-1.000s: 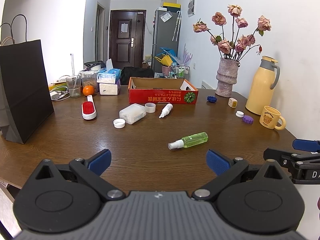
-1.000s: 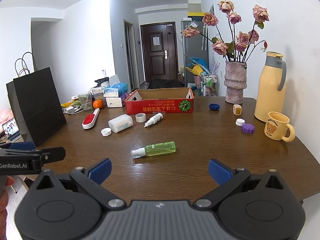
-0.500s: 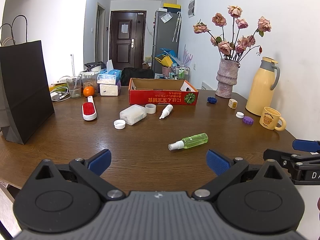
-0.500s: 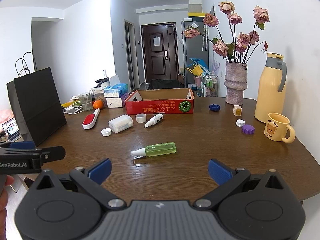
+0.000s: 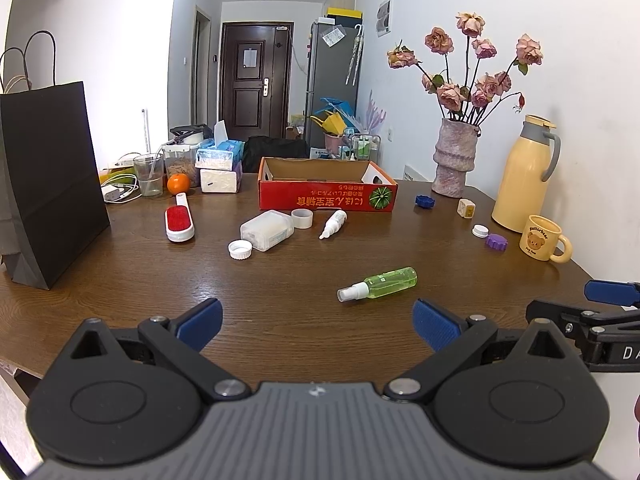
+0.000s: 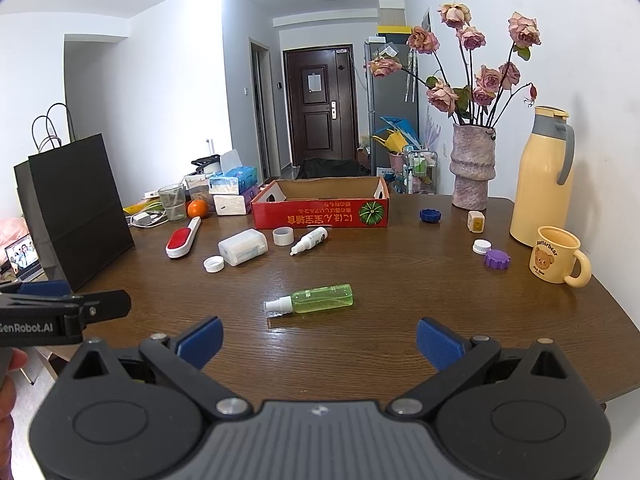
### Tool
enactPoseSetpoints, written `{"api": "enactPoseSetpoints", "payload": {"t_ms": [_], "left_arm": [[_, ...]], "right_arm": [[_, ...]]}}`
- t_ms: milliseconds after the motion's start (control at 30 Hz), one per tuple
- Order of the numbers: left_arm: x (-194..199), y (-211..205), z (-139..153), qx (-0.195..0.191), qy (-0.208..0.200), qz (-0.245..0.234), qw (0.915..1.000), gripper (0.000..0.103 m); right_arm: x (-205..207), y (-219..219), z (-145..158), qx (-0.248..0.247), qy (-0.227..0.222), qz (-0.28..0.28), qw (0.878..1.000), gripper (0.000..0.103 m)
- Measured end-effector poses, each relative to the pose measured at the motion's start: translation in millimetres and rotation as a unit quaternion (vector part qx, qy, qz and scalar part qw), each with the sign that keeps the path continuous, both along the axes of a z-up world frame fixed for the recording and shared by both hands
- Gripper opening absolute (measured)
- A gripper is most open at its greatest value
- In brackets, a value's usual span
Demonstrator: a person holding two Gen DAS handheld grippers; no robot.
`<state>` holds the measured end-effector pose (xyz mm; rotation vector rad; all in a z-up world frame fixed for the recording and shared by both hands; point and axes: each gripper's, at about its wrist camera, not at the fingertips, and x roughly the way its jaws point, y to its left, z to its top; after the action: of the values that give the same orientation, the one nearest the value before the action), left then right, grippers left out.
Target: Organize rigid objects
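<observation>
A green spray bottle (image 5: 378,283) (image 6: 310,299) lies on its side on the wooden table, a short way ahead of both grippers. Farther back lie a white plastic box (image 5: 267,230), a white cap (image 5: 240,249), a tape ring (image 5: 302,218), a small white bottle (image 5: 333,224) and a red lint brush (image 5: 179,219). An open red cardboard box (image 5: 327,191) stands behind them. My left gripper (image 5: 318,322) is open with nothing in it above the near table edge. My right gripper (image 6: 319,340) is open too and holds nothing.
A black paper bag (image 5: 44,184) stands at the left. At the right are a vase of roses (image 5: 456,160), a yellow thermos (image 5: 526,176), a yellow mug (image 5: 543,239), purple (image 5: 496,241), white (image 5: 480,231) and blue caps (image 5: 425,201). Tissue boxes, a glass and an orange sit back left.
</observation>
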<state>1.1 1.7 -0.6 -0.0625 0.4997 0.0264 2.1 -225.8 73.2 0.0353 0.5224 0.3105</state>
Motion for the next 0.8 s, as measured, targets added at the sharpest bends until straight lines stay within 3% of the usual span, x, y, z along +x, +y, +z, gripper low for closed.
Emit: {"api": "enactPoseSetpoints", "payload": {"t_ms": [800], "left_arm": [[6.2,14.0,5.6,-0.003,-0.001,0.012,0.9999,0.103]], "right_arm": [[3.0,8.6,-1.9,-0.002,0.000,0.004,1.000,0.103]]}}
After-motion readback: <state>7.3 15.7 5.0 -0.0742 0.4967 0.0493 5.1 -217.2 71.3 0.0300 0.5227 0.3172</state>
